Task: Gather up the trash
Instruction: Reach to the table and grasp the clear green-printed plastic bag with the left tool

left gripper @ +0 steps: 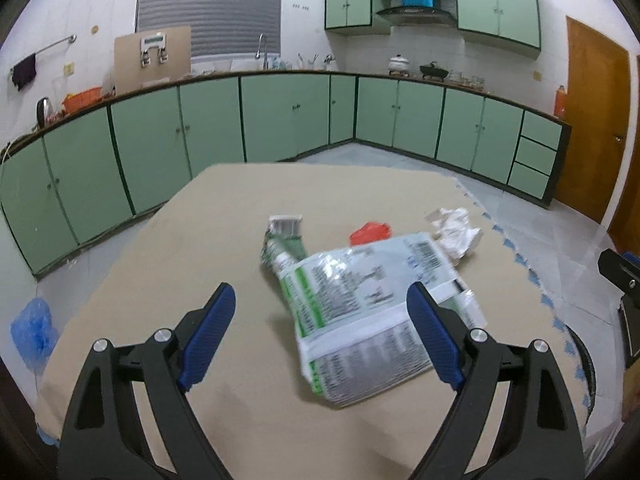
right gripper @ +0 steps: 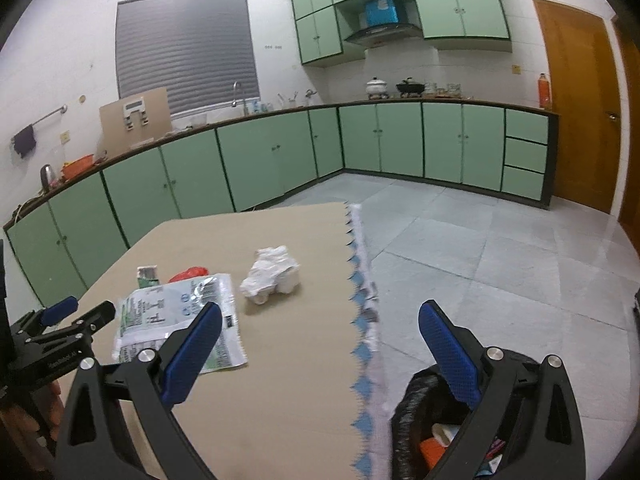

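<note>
Trash lies on a beige-covered table [left gripper: 200, 240]. There is a large white-and-green plastic wrapper [left gripper: 360, 300], a small green packet [left gripper: 284, 236], a red scrap [left gripper: 370, 232] and a crumpled white paper [left gripper: 456, 228]. My left gripper [left gripper: 321, 286] is open just above the wrapper's near end, with nothing pressed between its blue pads. My right gripper [right gripper: 320, 306] is open over the table's right edge, holding nothing. From the right wrist, the wrapper [right gripper: 172, 308] lies left of the crumpled paper [right gripper: 272, 276], and the left gripper [right gripper: 86, 308] is at the far left.
A bin lined with a black bag [right gripper: 416, 412] stands on the floor below the table's right edge, with some rubbish inside. Green kitchen cabinets [left gripper: 280, 120] run along the far walls. A blue plastic bag [left gripper: 32, 328] lies on the floor at left. A wooden door [right gripper: 576, 104] is at right.
</note>
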